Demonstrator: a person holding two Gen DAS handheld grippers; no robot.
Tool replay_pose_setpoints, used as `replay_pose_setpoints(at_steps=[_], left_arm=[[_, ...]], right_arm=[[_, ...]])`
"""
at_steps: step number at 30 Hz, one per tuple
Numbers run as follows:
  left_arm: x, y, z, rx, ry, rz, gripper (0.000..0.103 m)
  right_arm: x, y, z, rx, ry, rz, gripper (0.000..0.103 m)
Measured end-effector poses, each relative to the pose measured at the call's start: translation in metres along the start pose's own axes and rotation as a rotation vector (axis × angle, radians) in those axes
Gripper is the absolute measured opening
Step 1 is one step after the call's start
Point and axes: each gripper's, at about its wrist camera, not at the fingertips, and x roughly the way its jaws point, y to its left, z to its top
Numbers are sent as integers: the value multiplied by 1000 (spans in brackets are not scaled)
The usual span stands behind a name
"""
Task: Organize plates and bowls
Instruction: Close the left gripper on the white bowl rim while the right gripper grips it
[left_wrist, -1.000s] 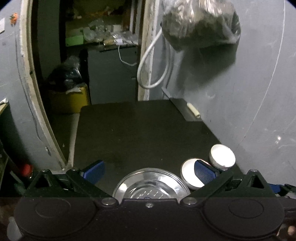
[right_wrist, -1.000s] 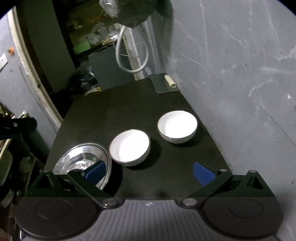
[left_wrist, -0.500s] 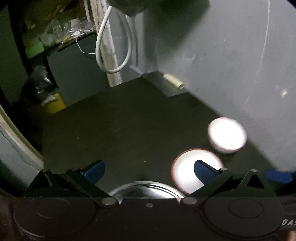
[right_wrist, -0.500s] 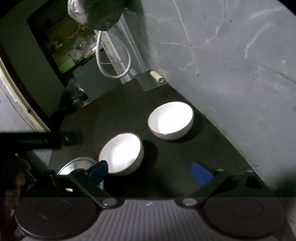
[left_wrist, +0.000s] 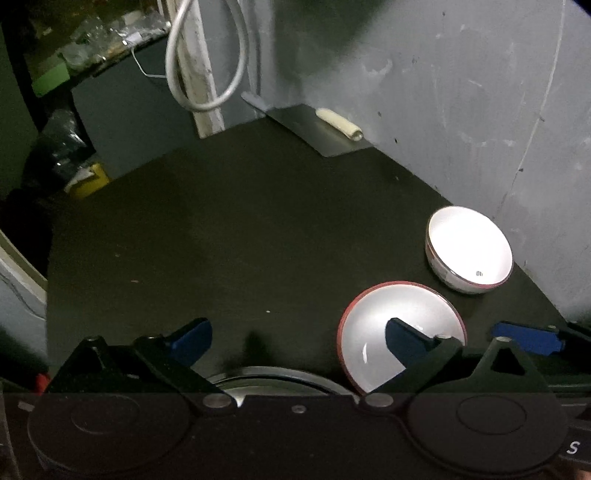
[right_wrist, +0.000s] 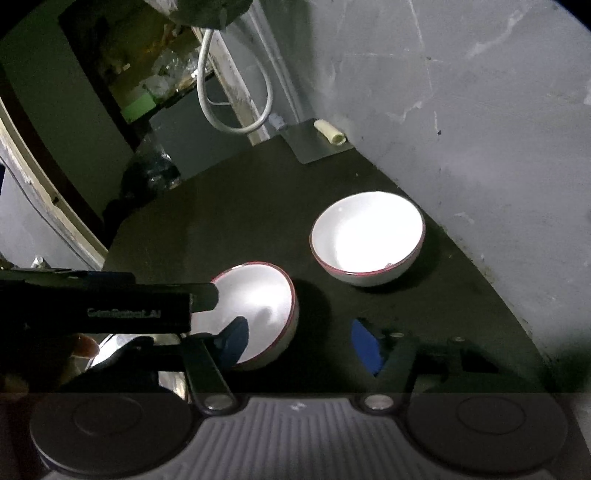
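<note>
On the dark table (right_wrist: 221, 229), the right gripper (right_wrist: 299, 339) had just been closing around the near bowl's (right_wrist: 258, 295) rim, not yet pinching, beside the wide-open left gripper (left_wrist: 295, 336); the bowl might tip.

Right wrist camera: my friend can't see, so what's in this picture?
The right gripper reaches over the right rim of the near white bowl, one blue finger inside, one outside, jaws closing in but not yet pinching. A second white bowl sits farther back by the grey wall on the dark table.
</note>
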Motion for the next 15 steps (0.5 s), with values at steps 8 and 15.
replay_pose_setpoints(at_steps=[8, 15], left_arm=[[14, -3, 4, -24, 43, -77, 62], [23, -8, 5, -39, 106, -125, 19]], right_arm=[[10, -2, 3, 1, 29, 12, 44], [14, -1, 4, 5, 48, 53, 30]])
